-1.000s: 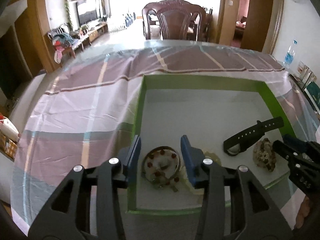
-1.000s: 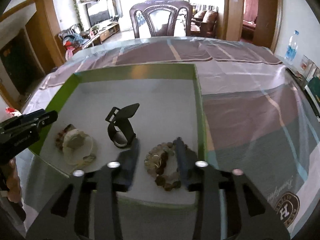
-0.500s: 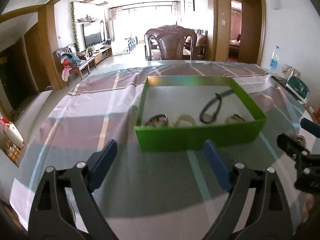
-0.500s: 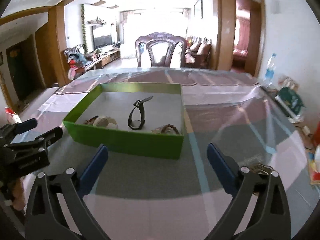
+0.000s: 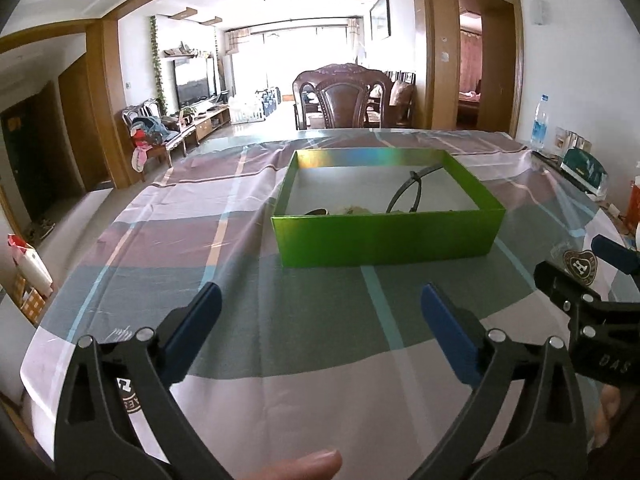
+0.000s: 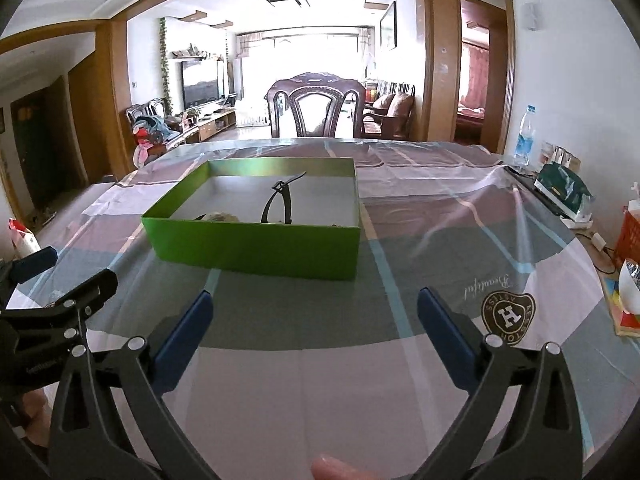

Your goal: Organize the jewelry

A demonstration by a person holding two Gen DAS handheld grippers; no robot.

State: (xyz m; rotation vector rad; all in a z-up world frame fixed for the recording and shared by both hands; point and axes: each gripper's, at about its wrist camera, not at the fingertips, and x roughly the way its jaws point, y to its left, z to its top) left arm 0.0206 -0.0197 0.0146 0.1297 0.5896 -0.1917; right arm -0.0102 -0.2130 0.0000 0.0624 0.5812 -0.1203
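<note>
A green box (image 5: 384, 236) stands on the table ahead; it also shows in the right wrist view (image 6: 256, 246). Inside it a black watch (image 5: 412, 192) stands with its strap up, also in the right wrist view (image 6: 280, 204). Pale jewelry (image 5: 352, 210) just shows over the front wall. My left gripper (image 5: 320, 300) is open and empty, well back from the box. My right gripper (image 6: 312, 304) is open and empty, also back from the box. Each gripper shows at the edge of the other's view.
The table has a plaid cloth under a clear cover (image 5: 240, 280). A wooden chair (image 5: 344, 100) stands at the far end. A water bottle (image 6: 524, 140), a dark green packet (image 6: 564, 192) and an orange basket (image 6: 628, 236) sit along the right edge.
Both grippers let go of jewelry inside the box, opened wide and pulled back toward the near edge of the table. The jewelry stays in the box.
</note>
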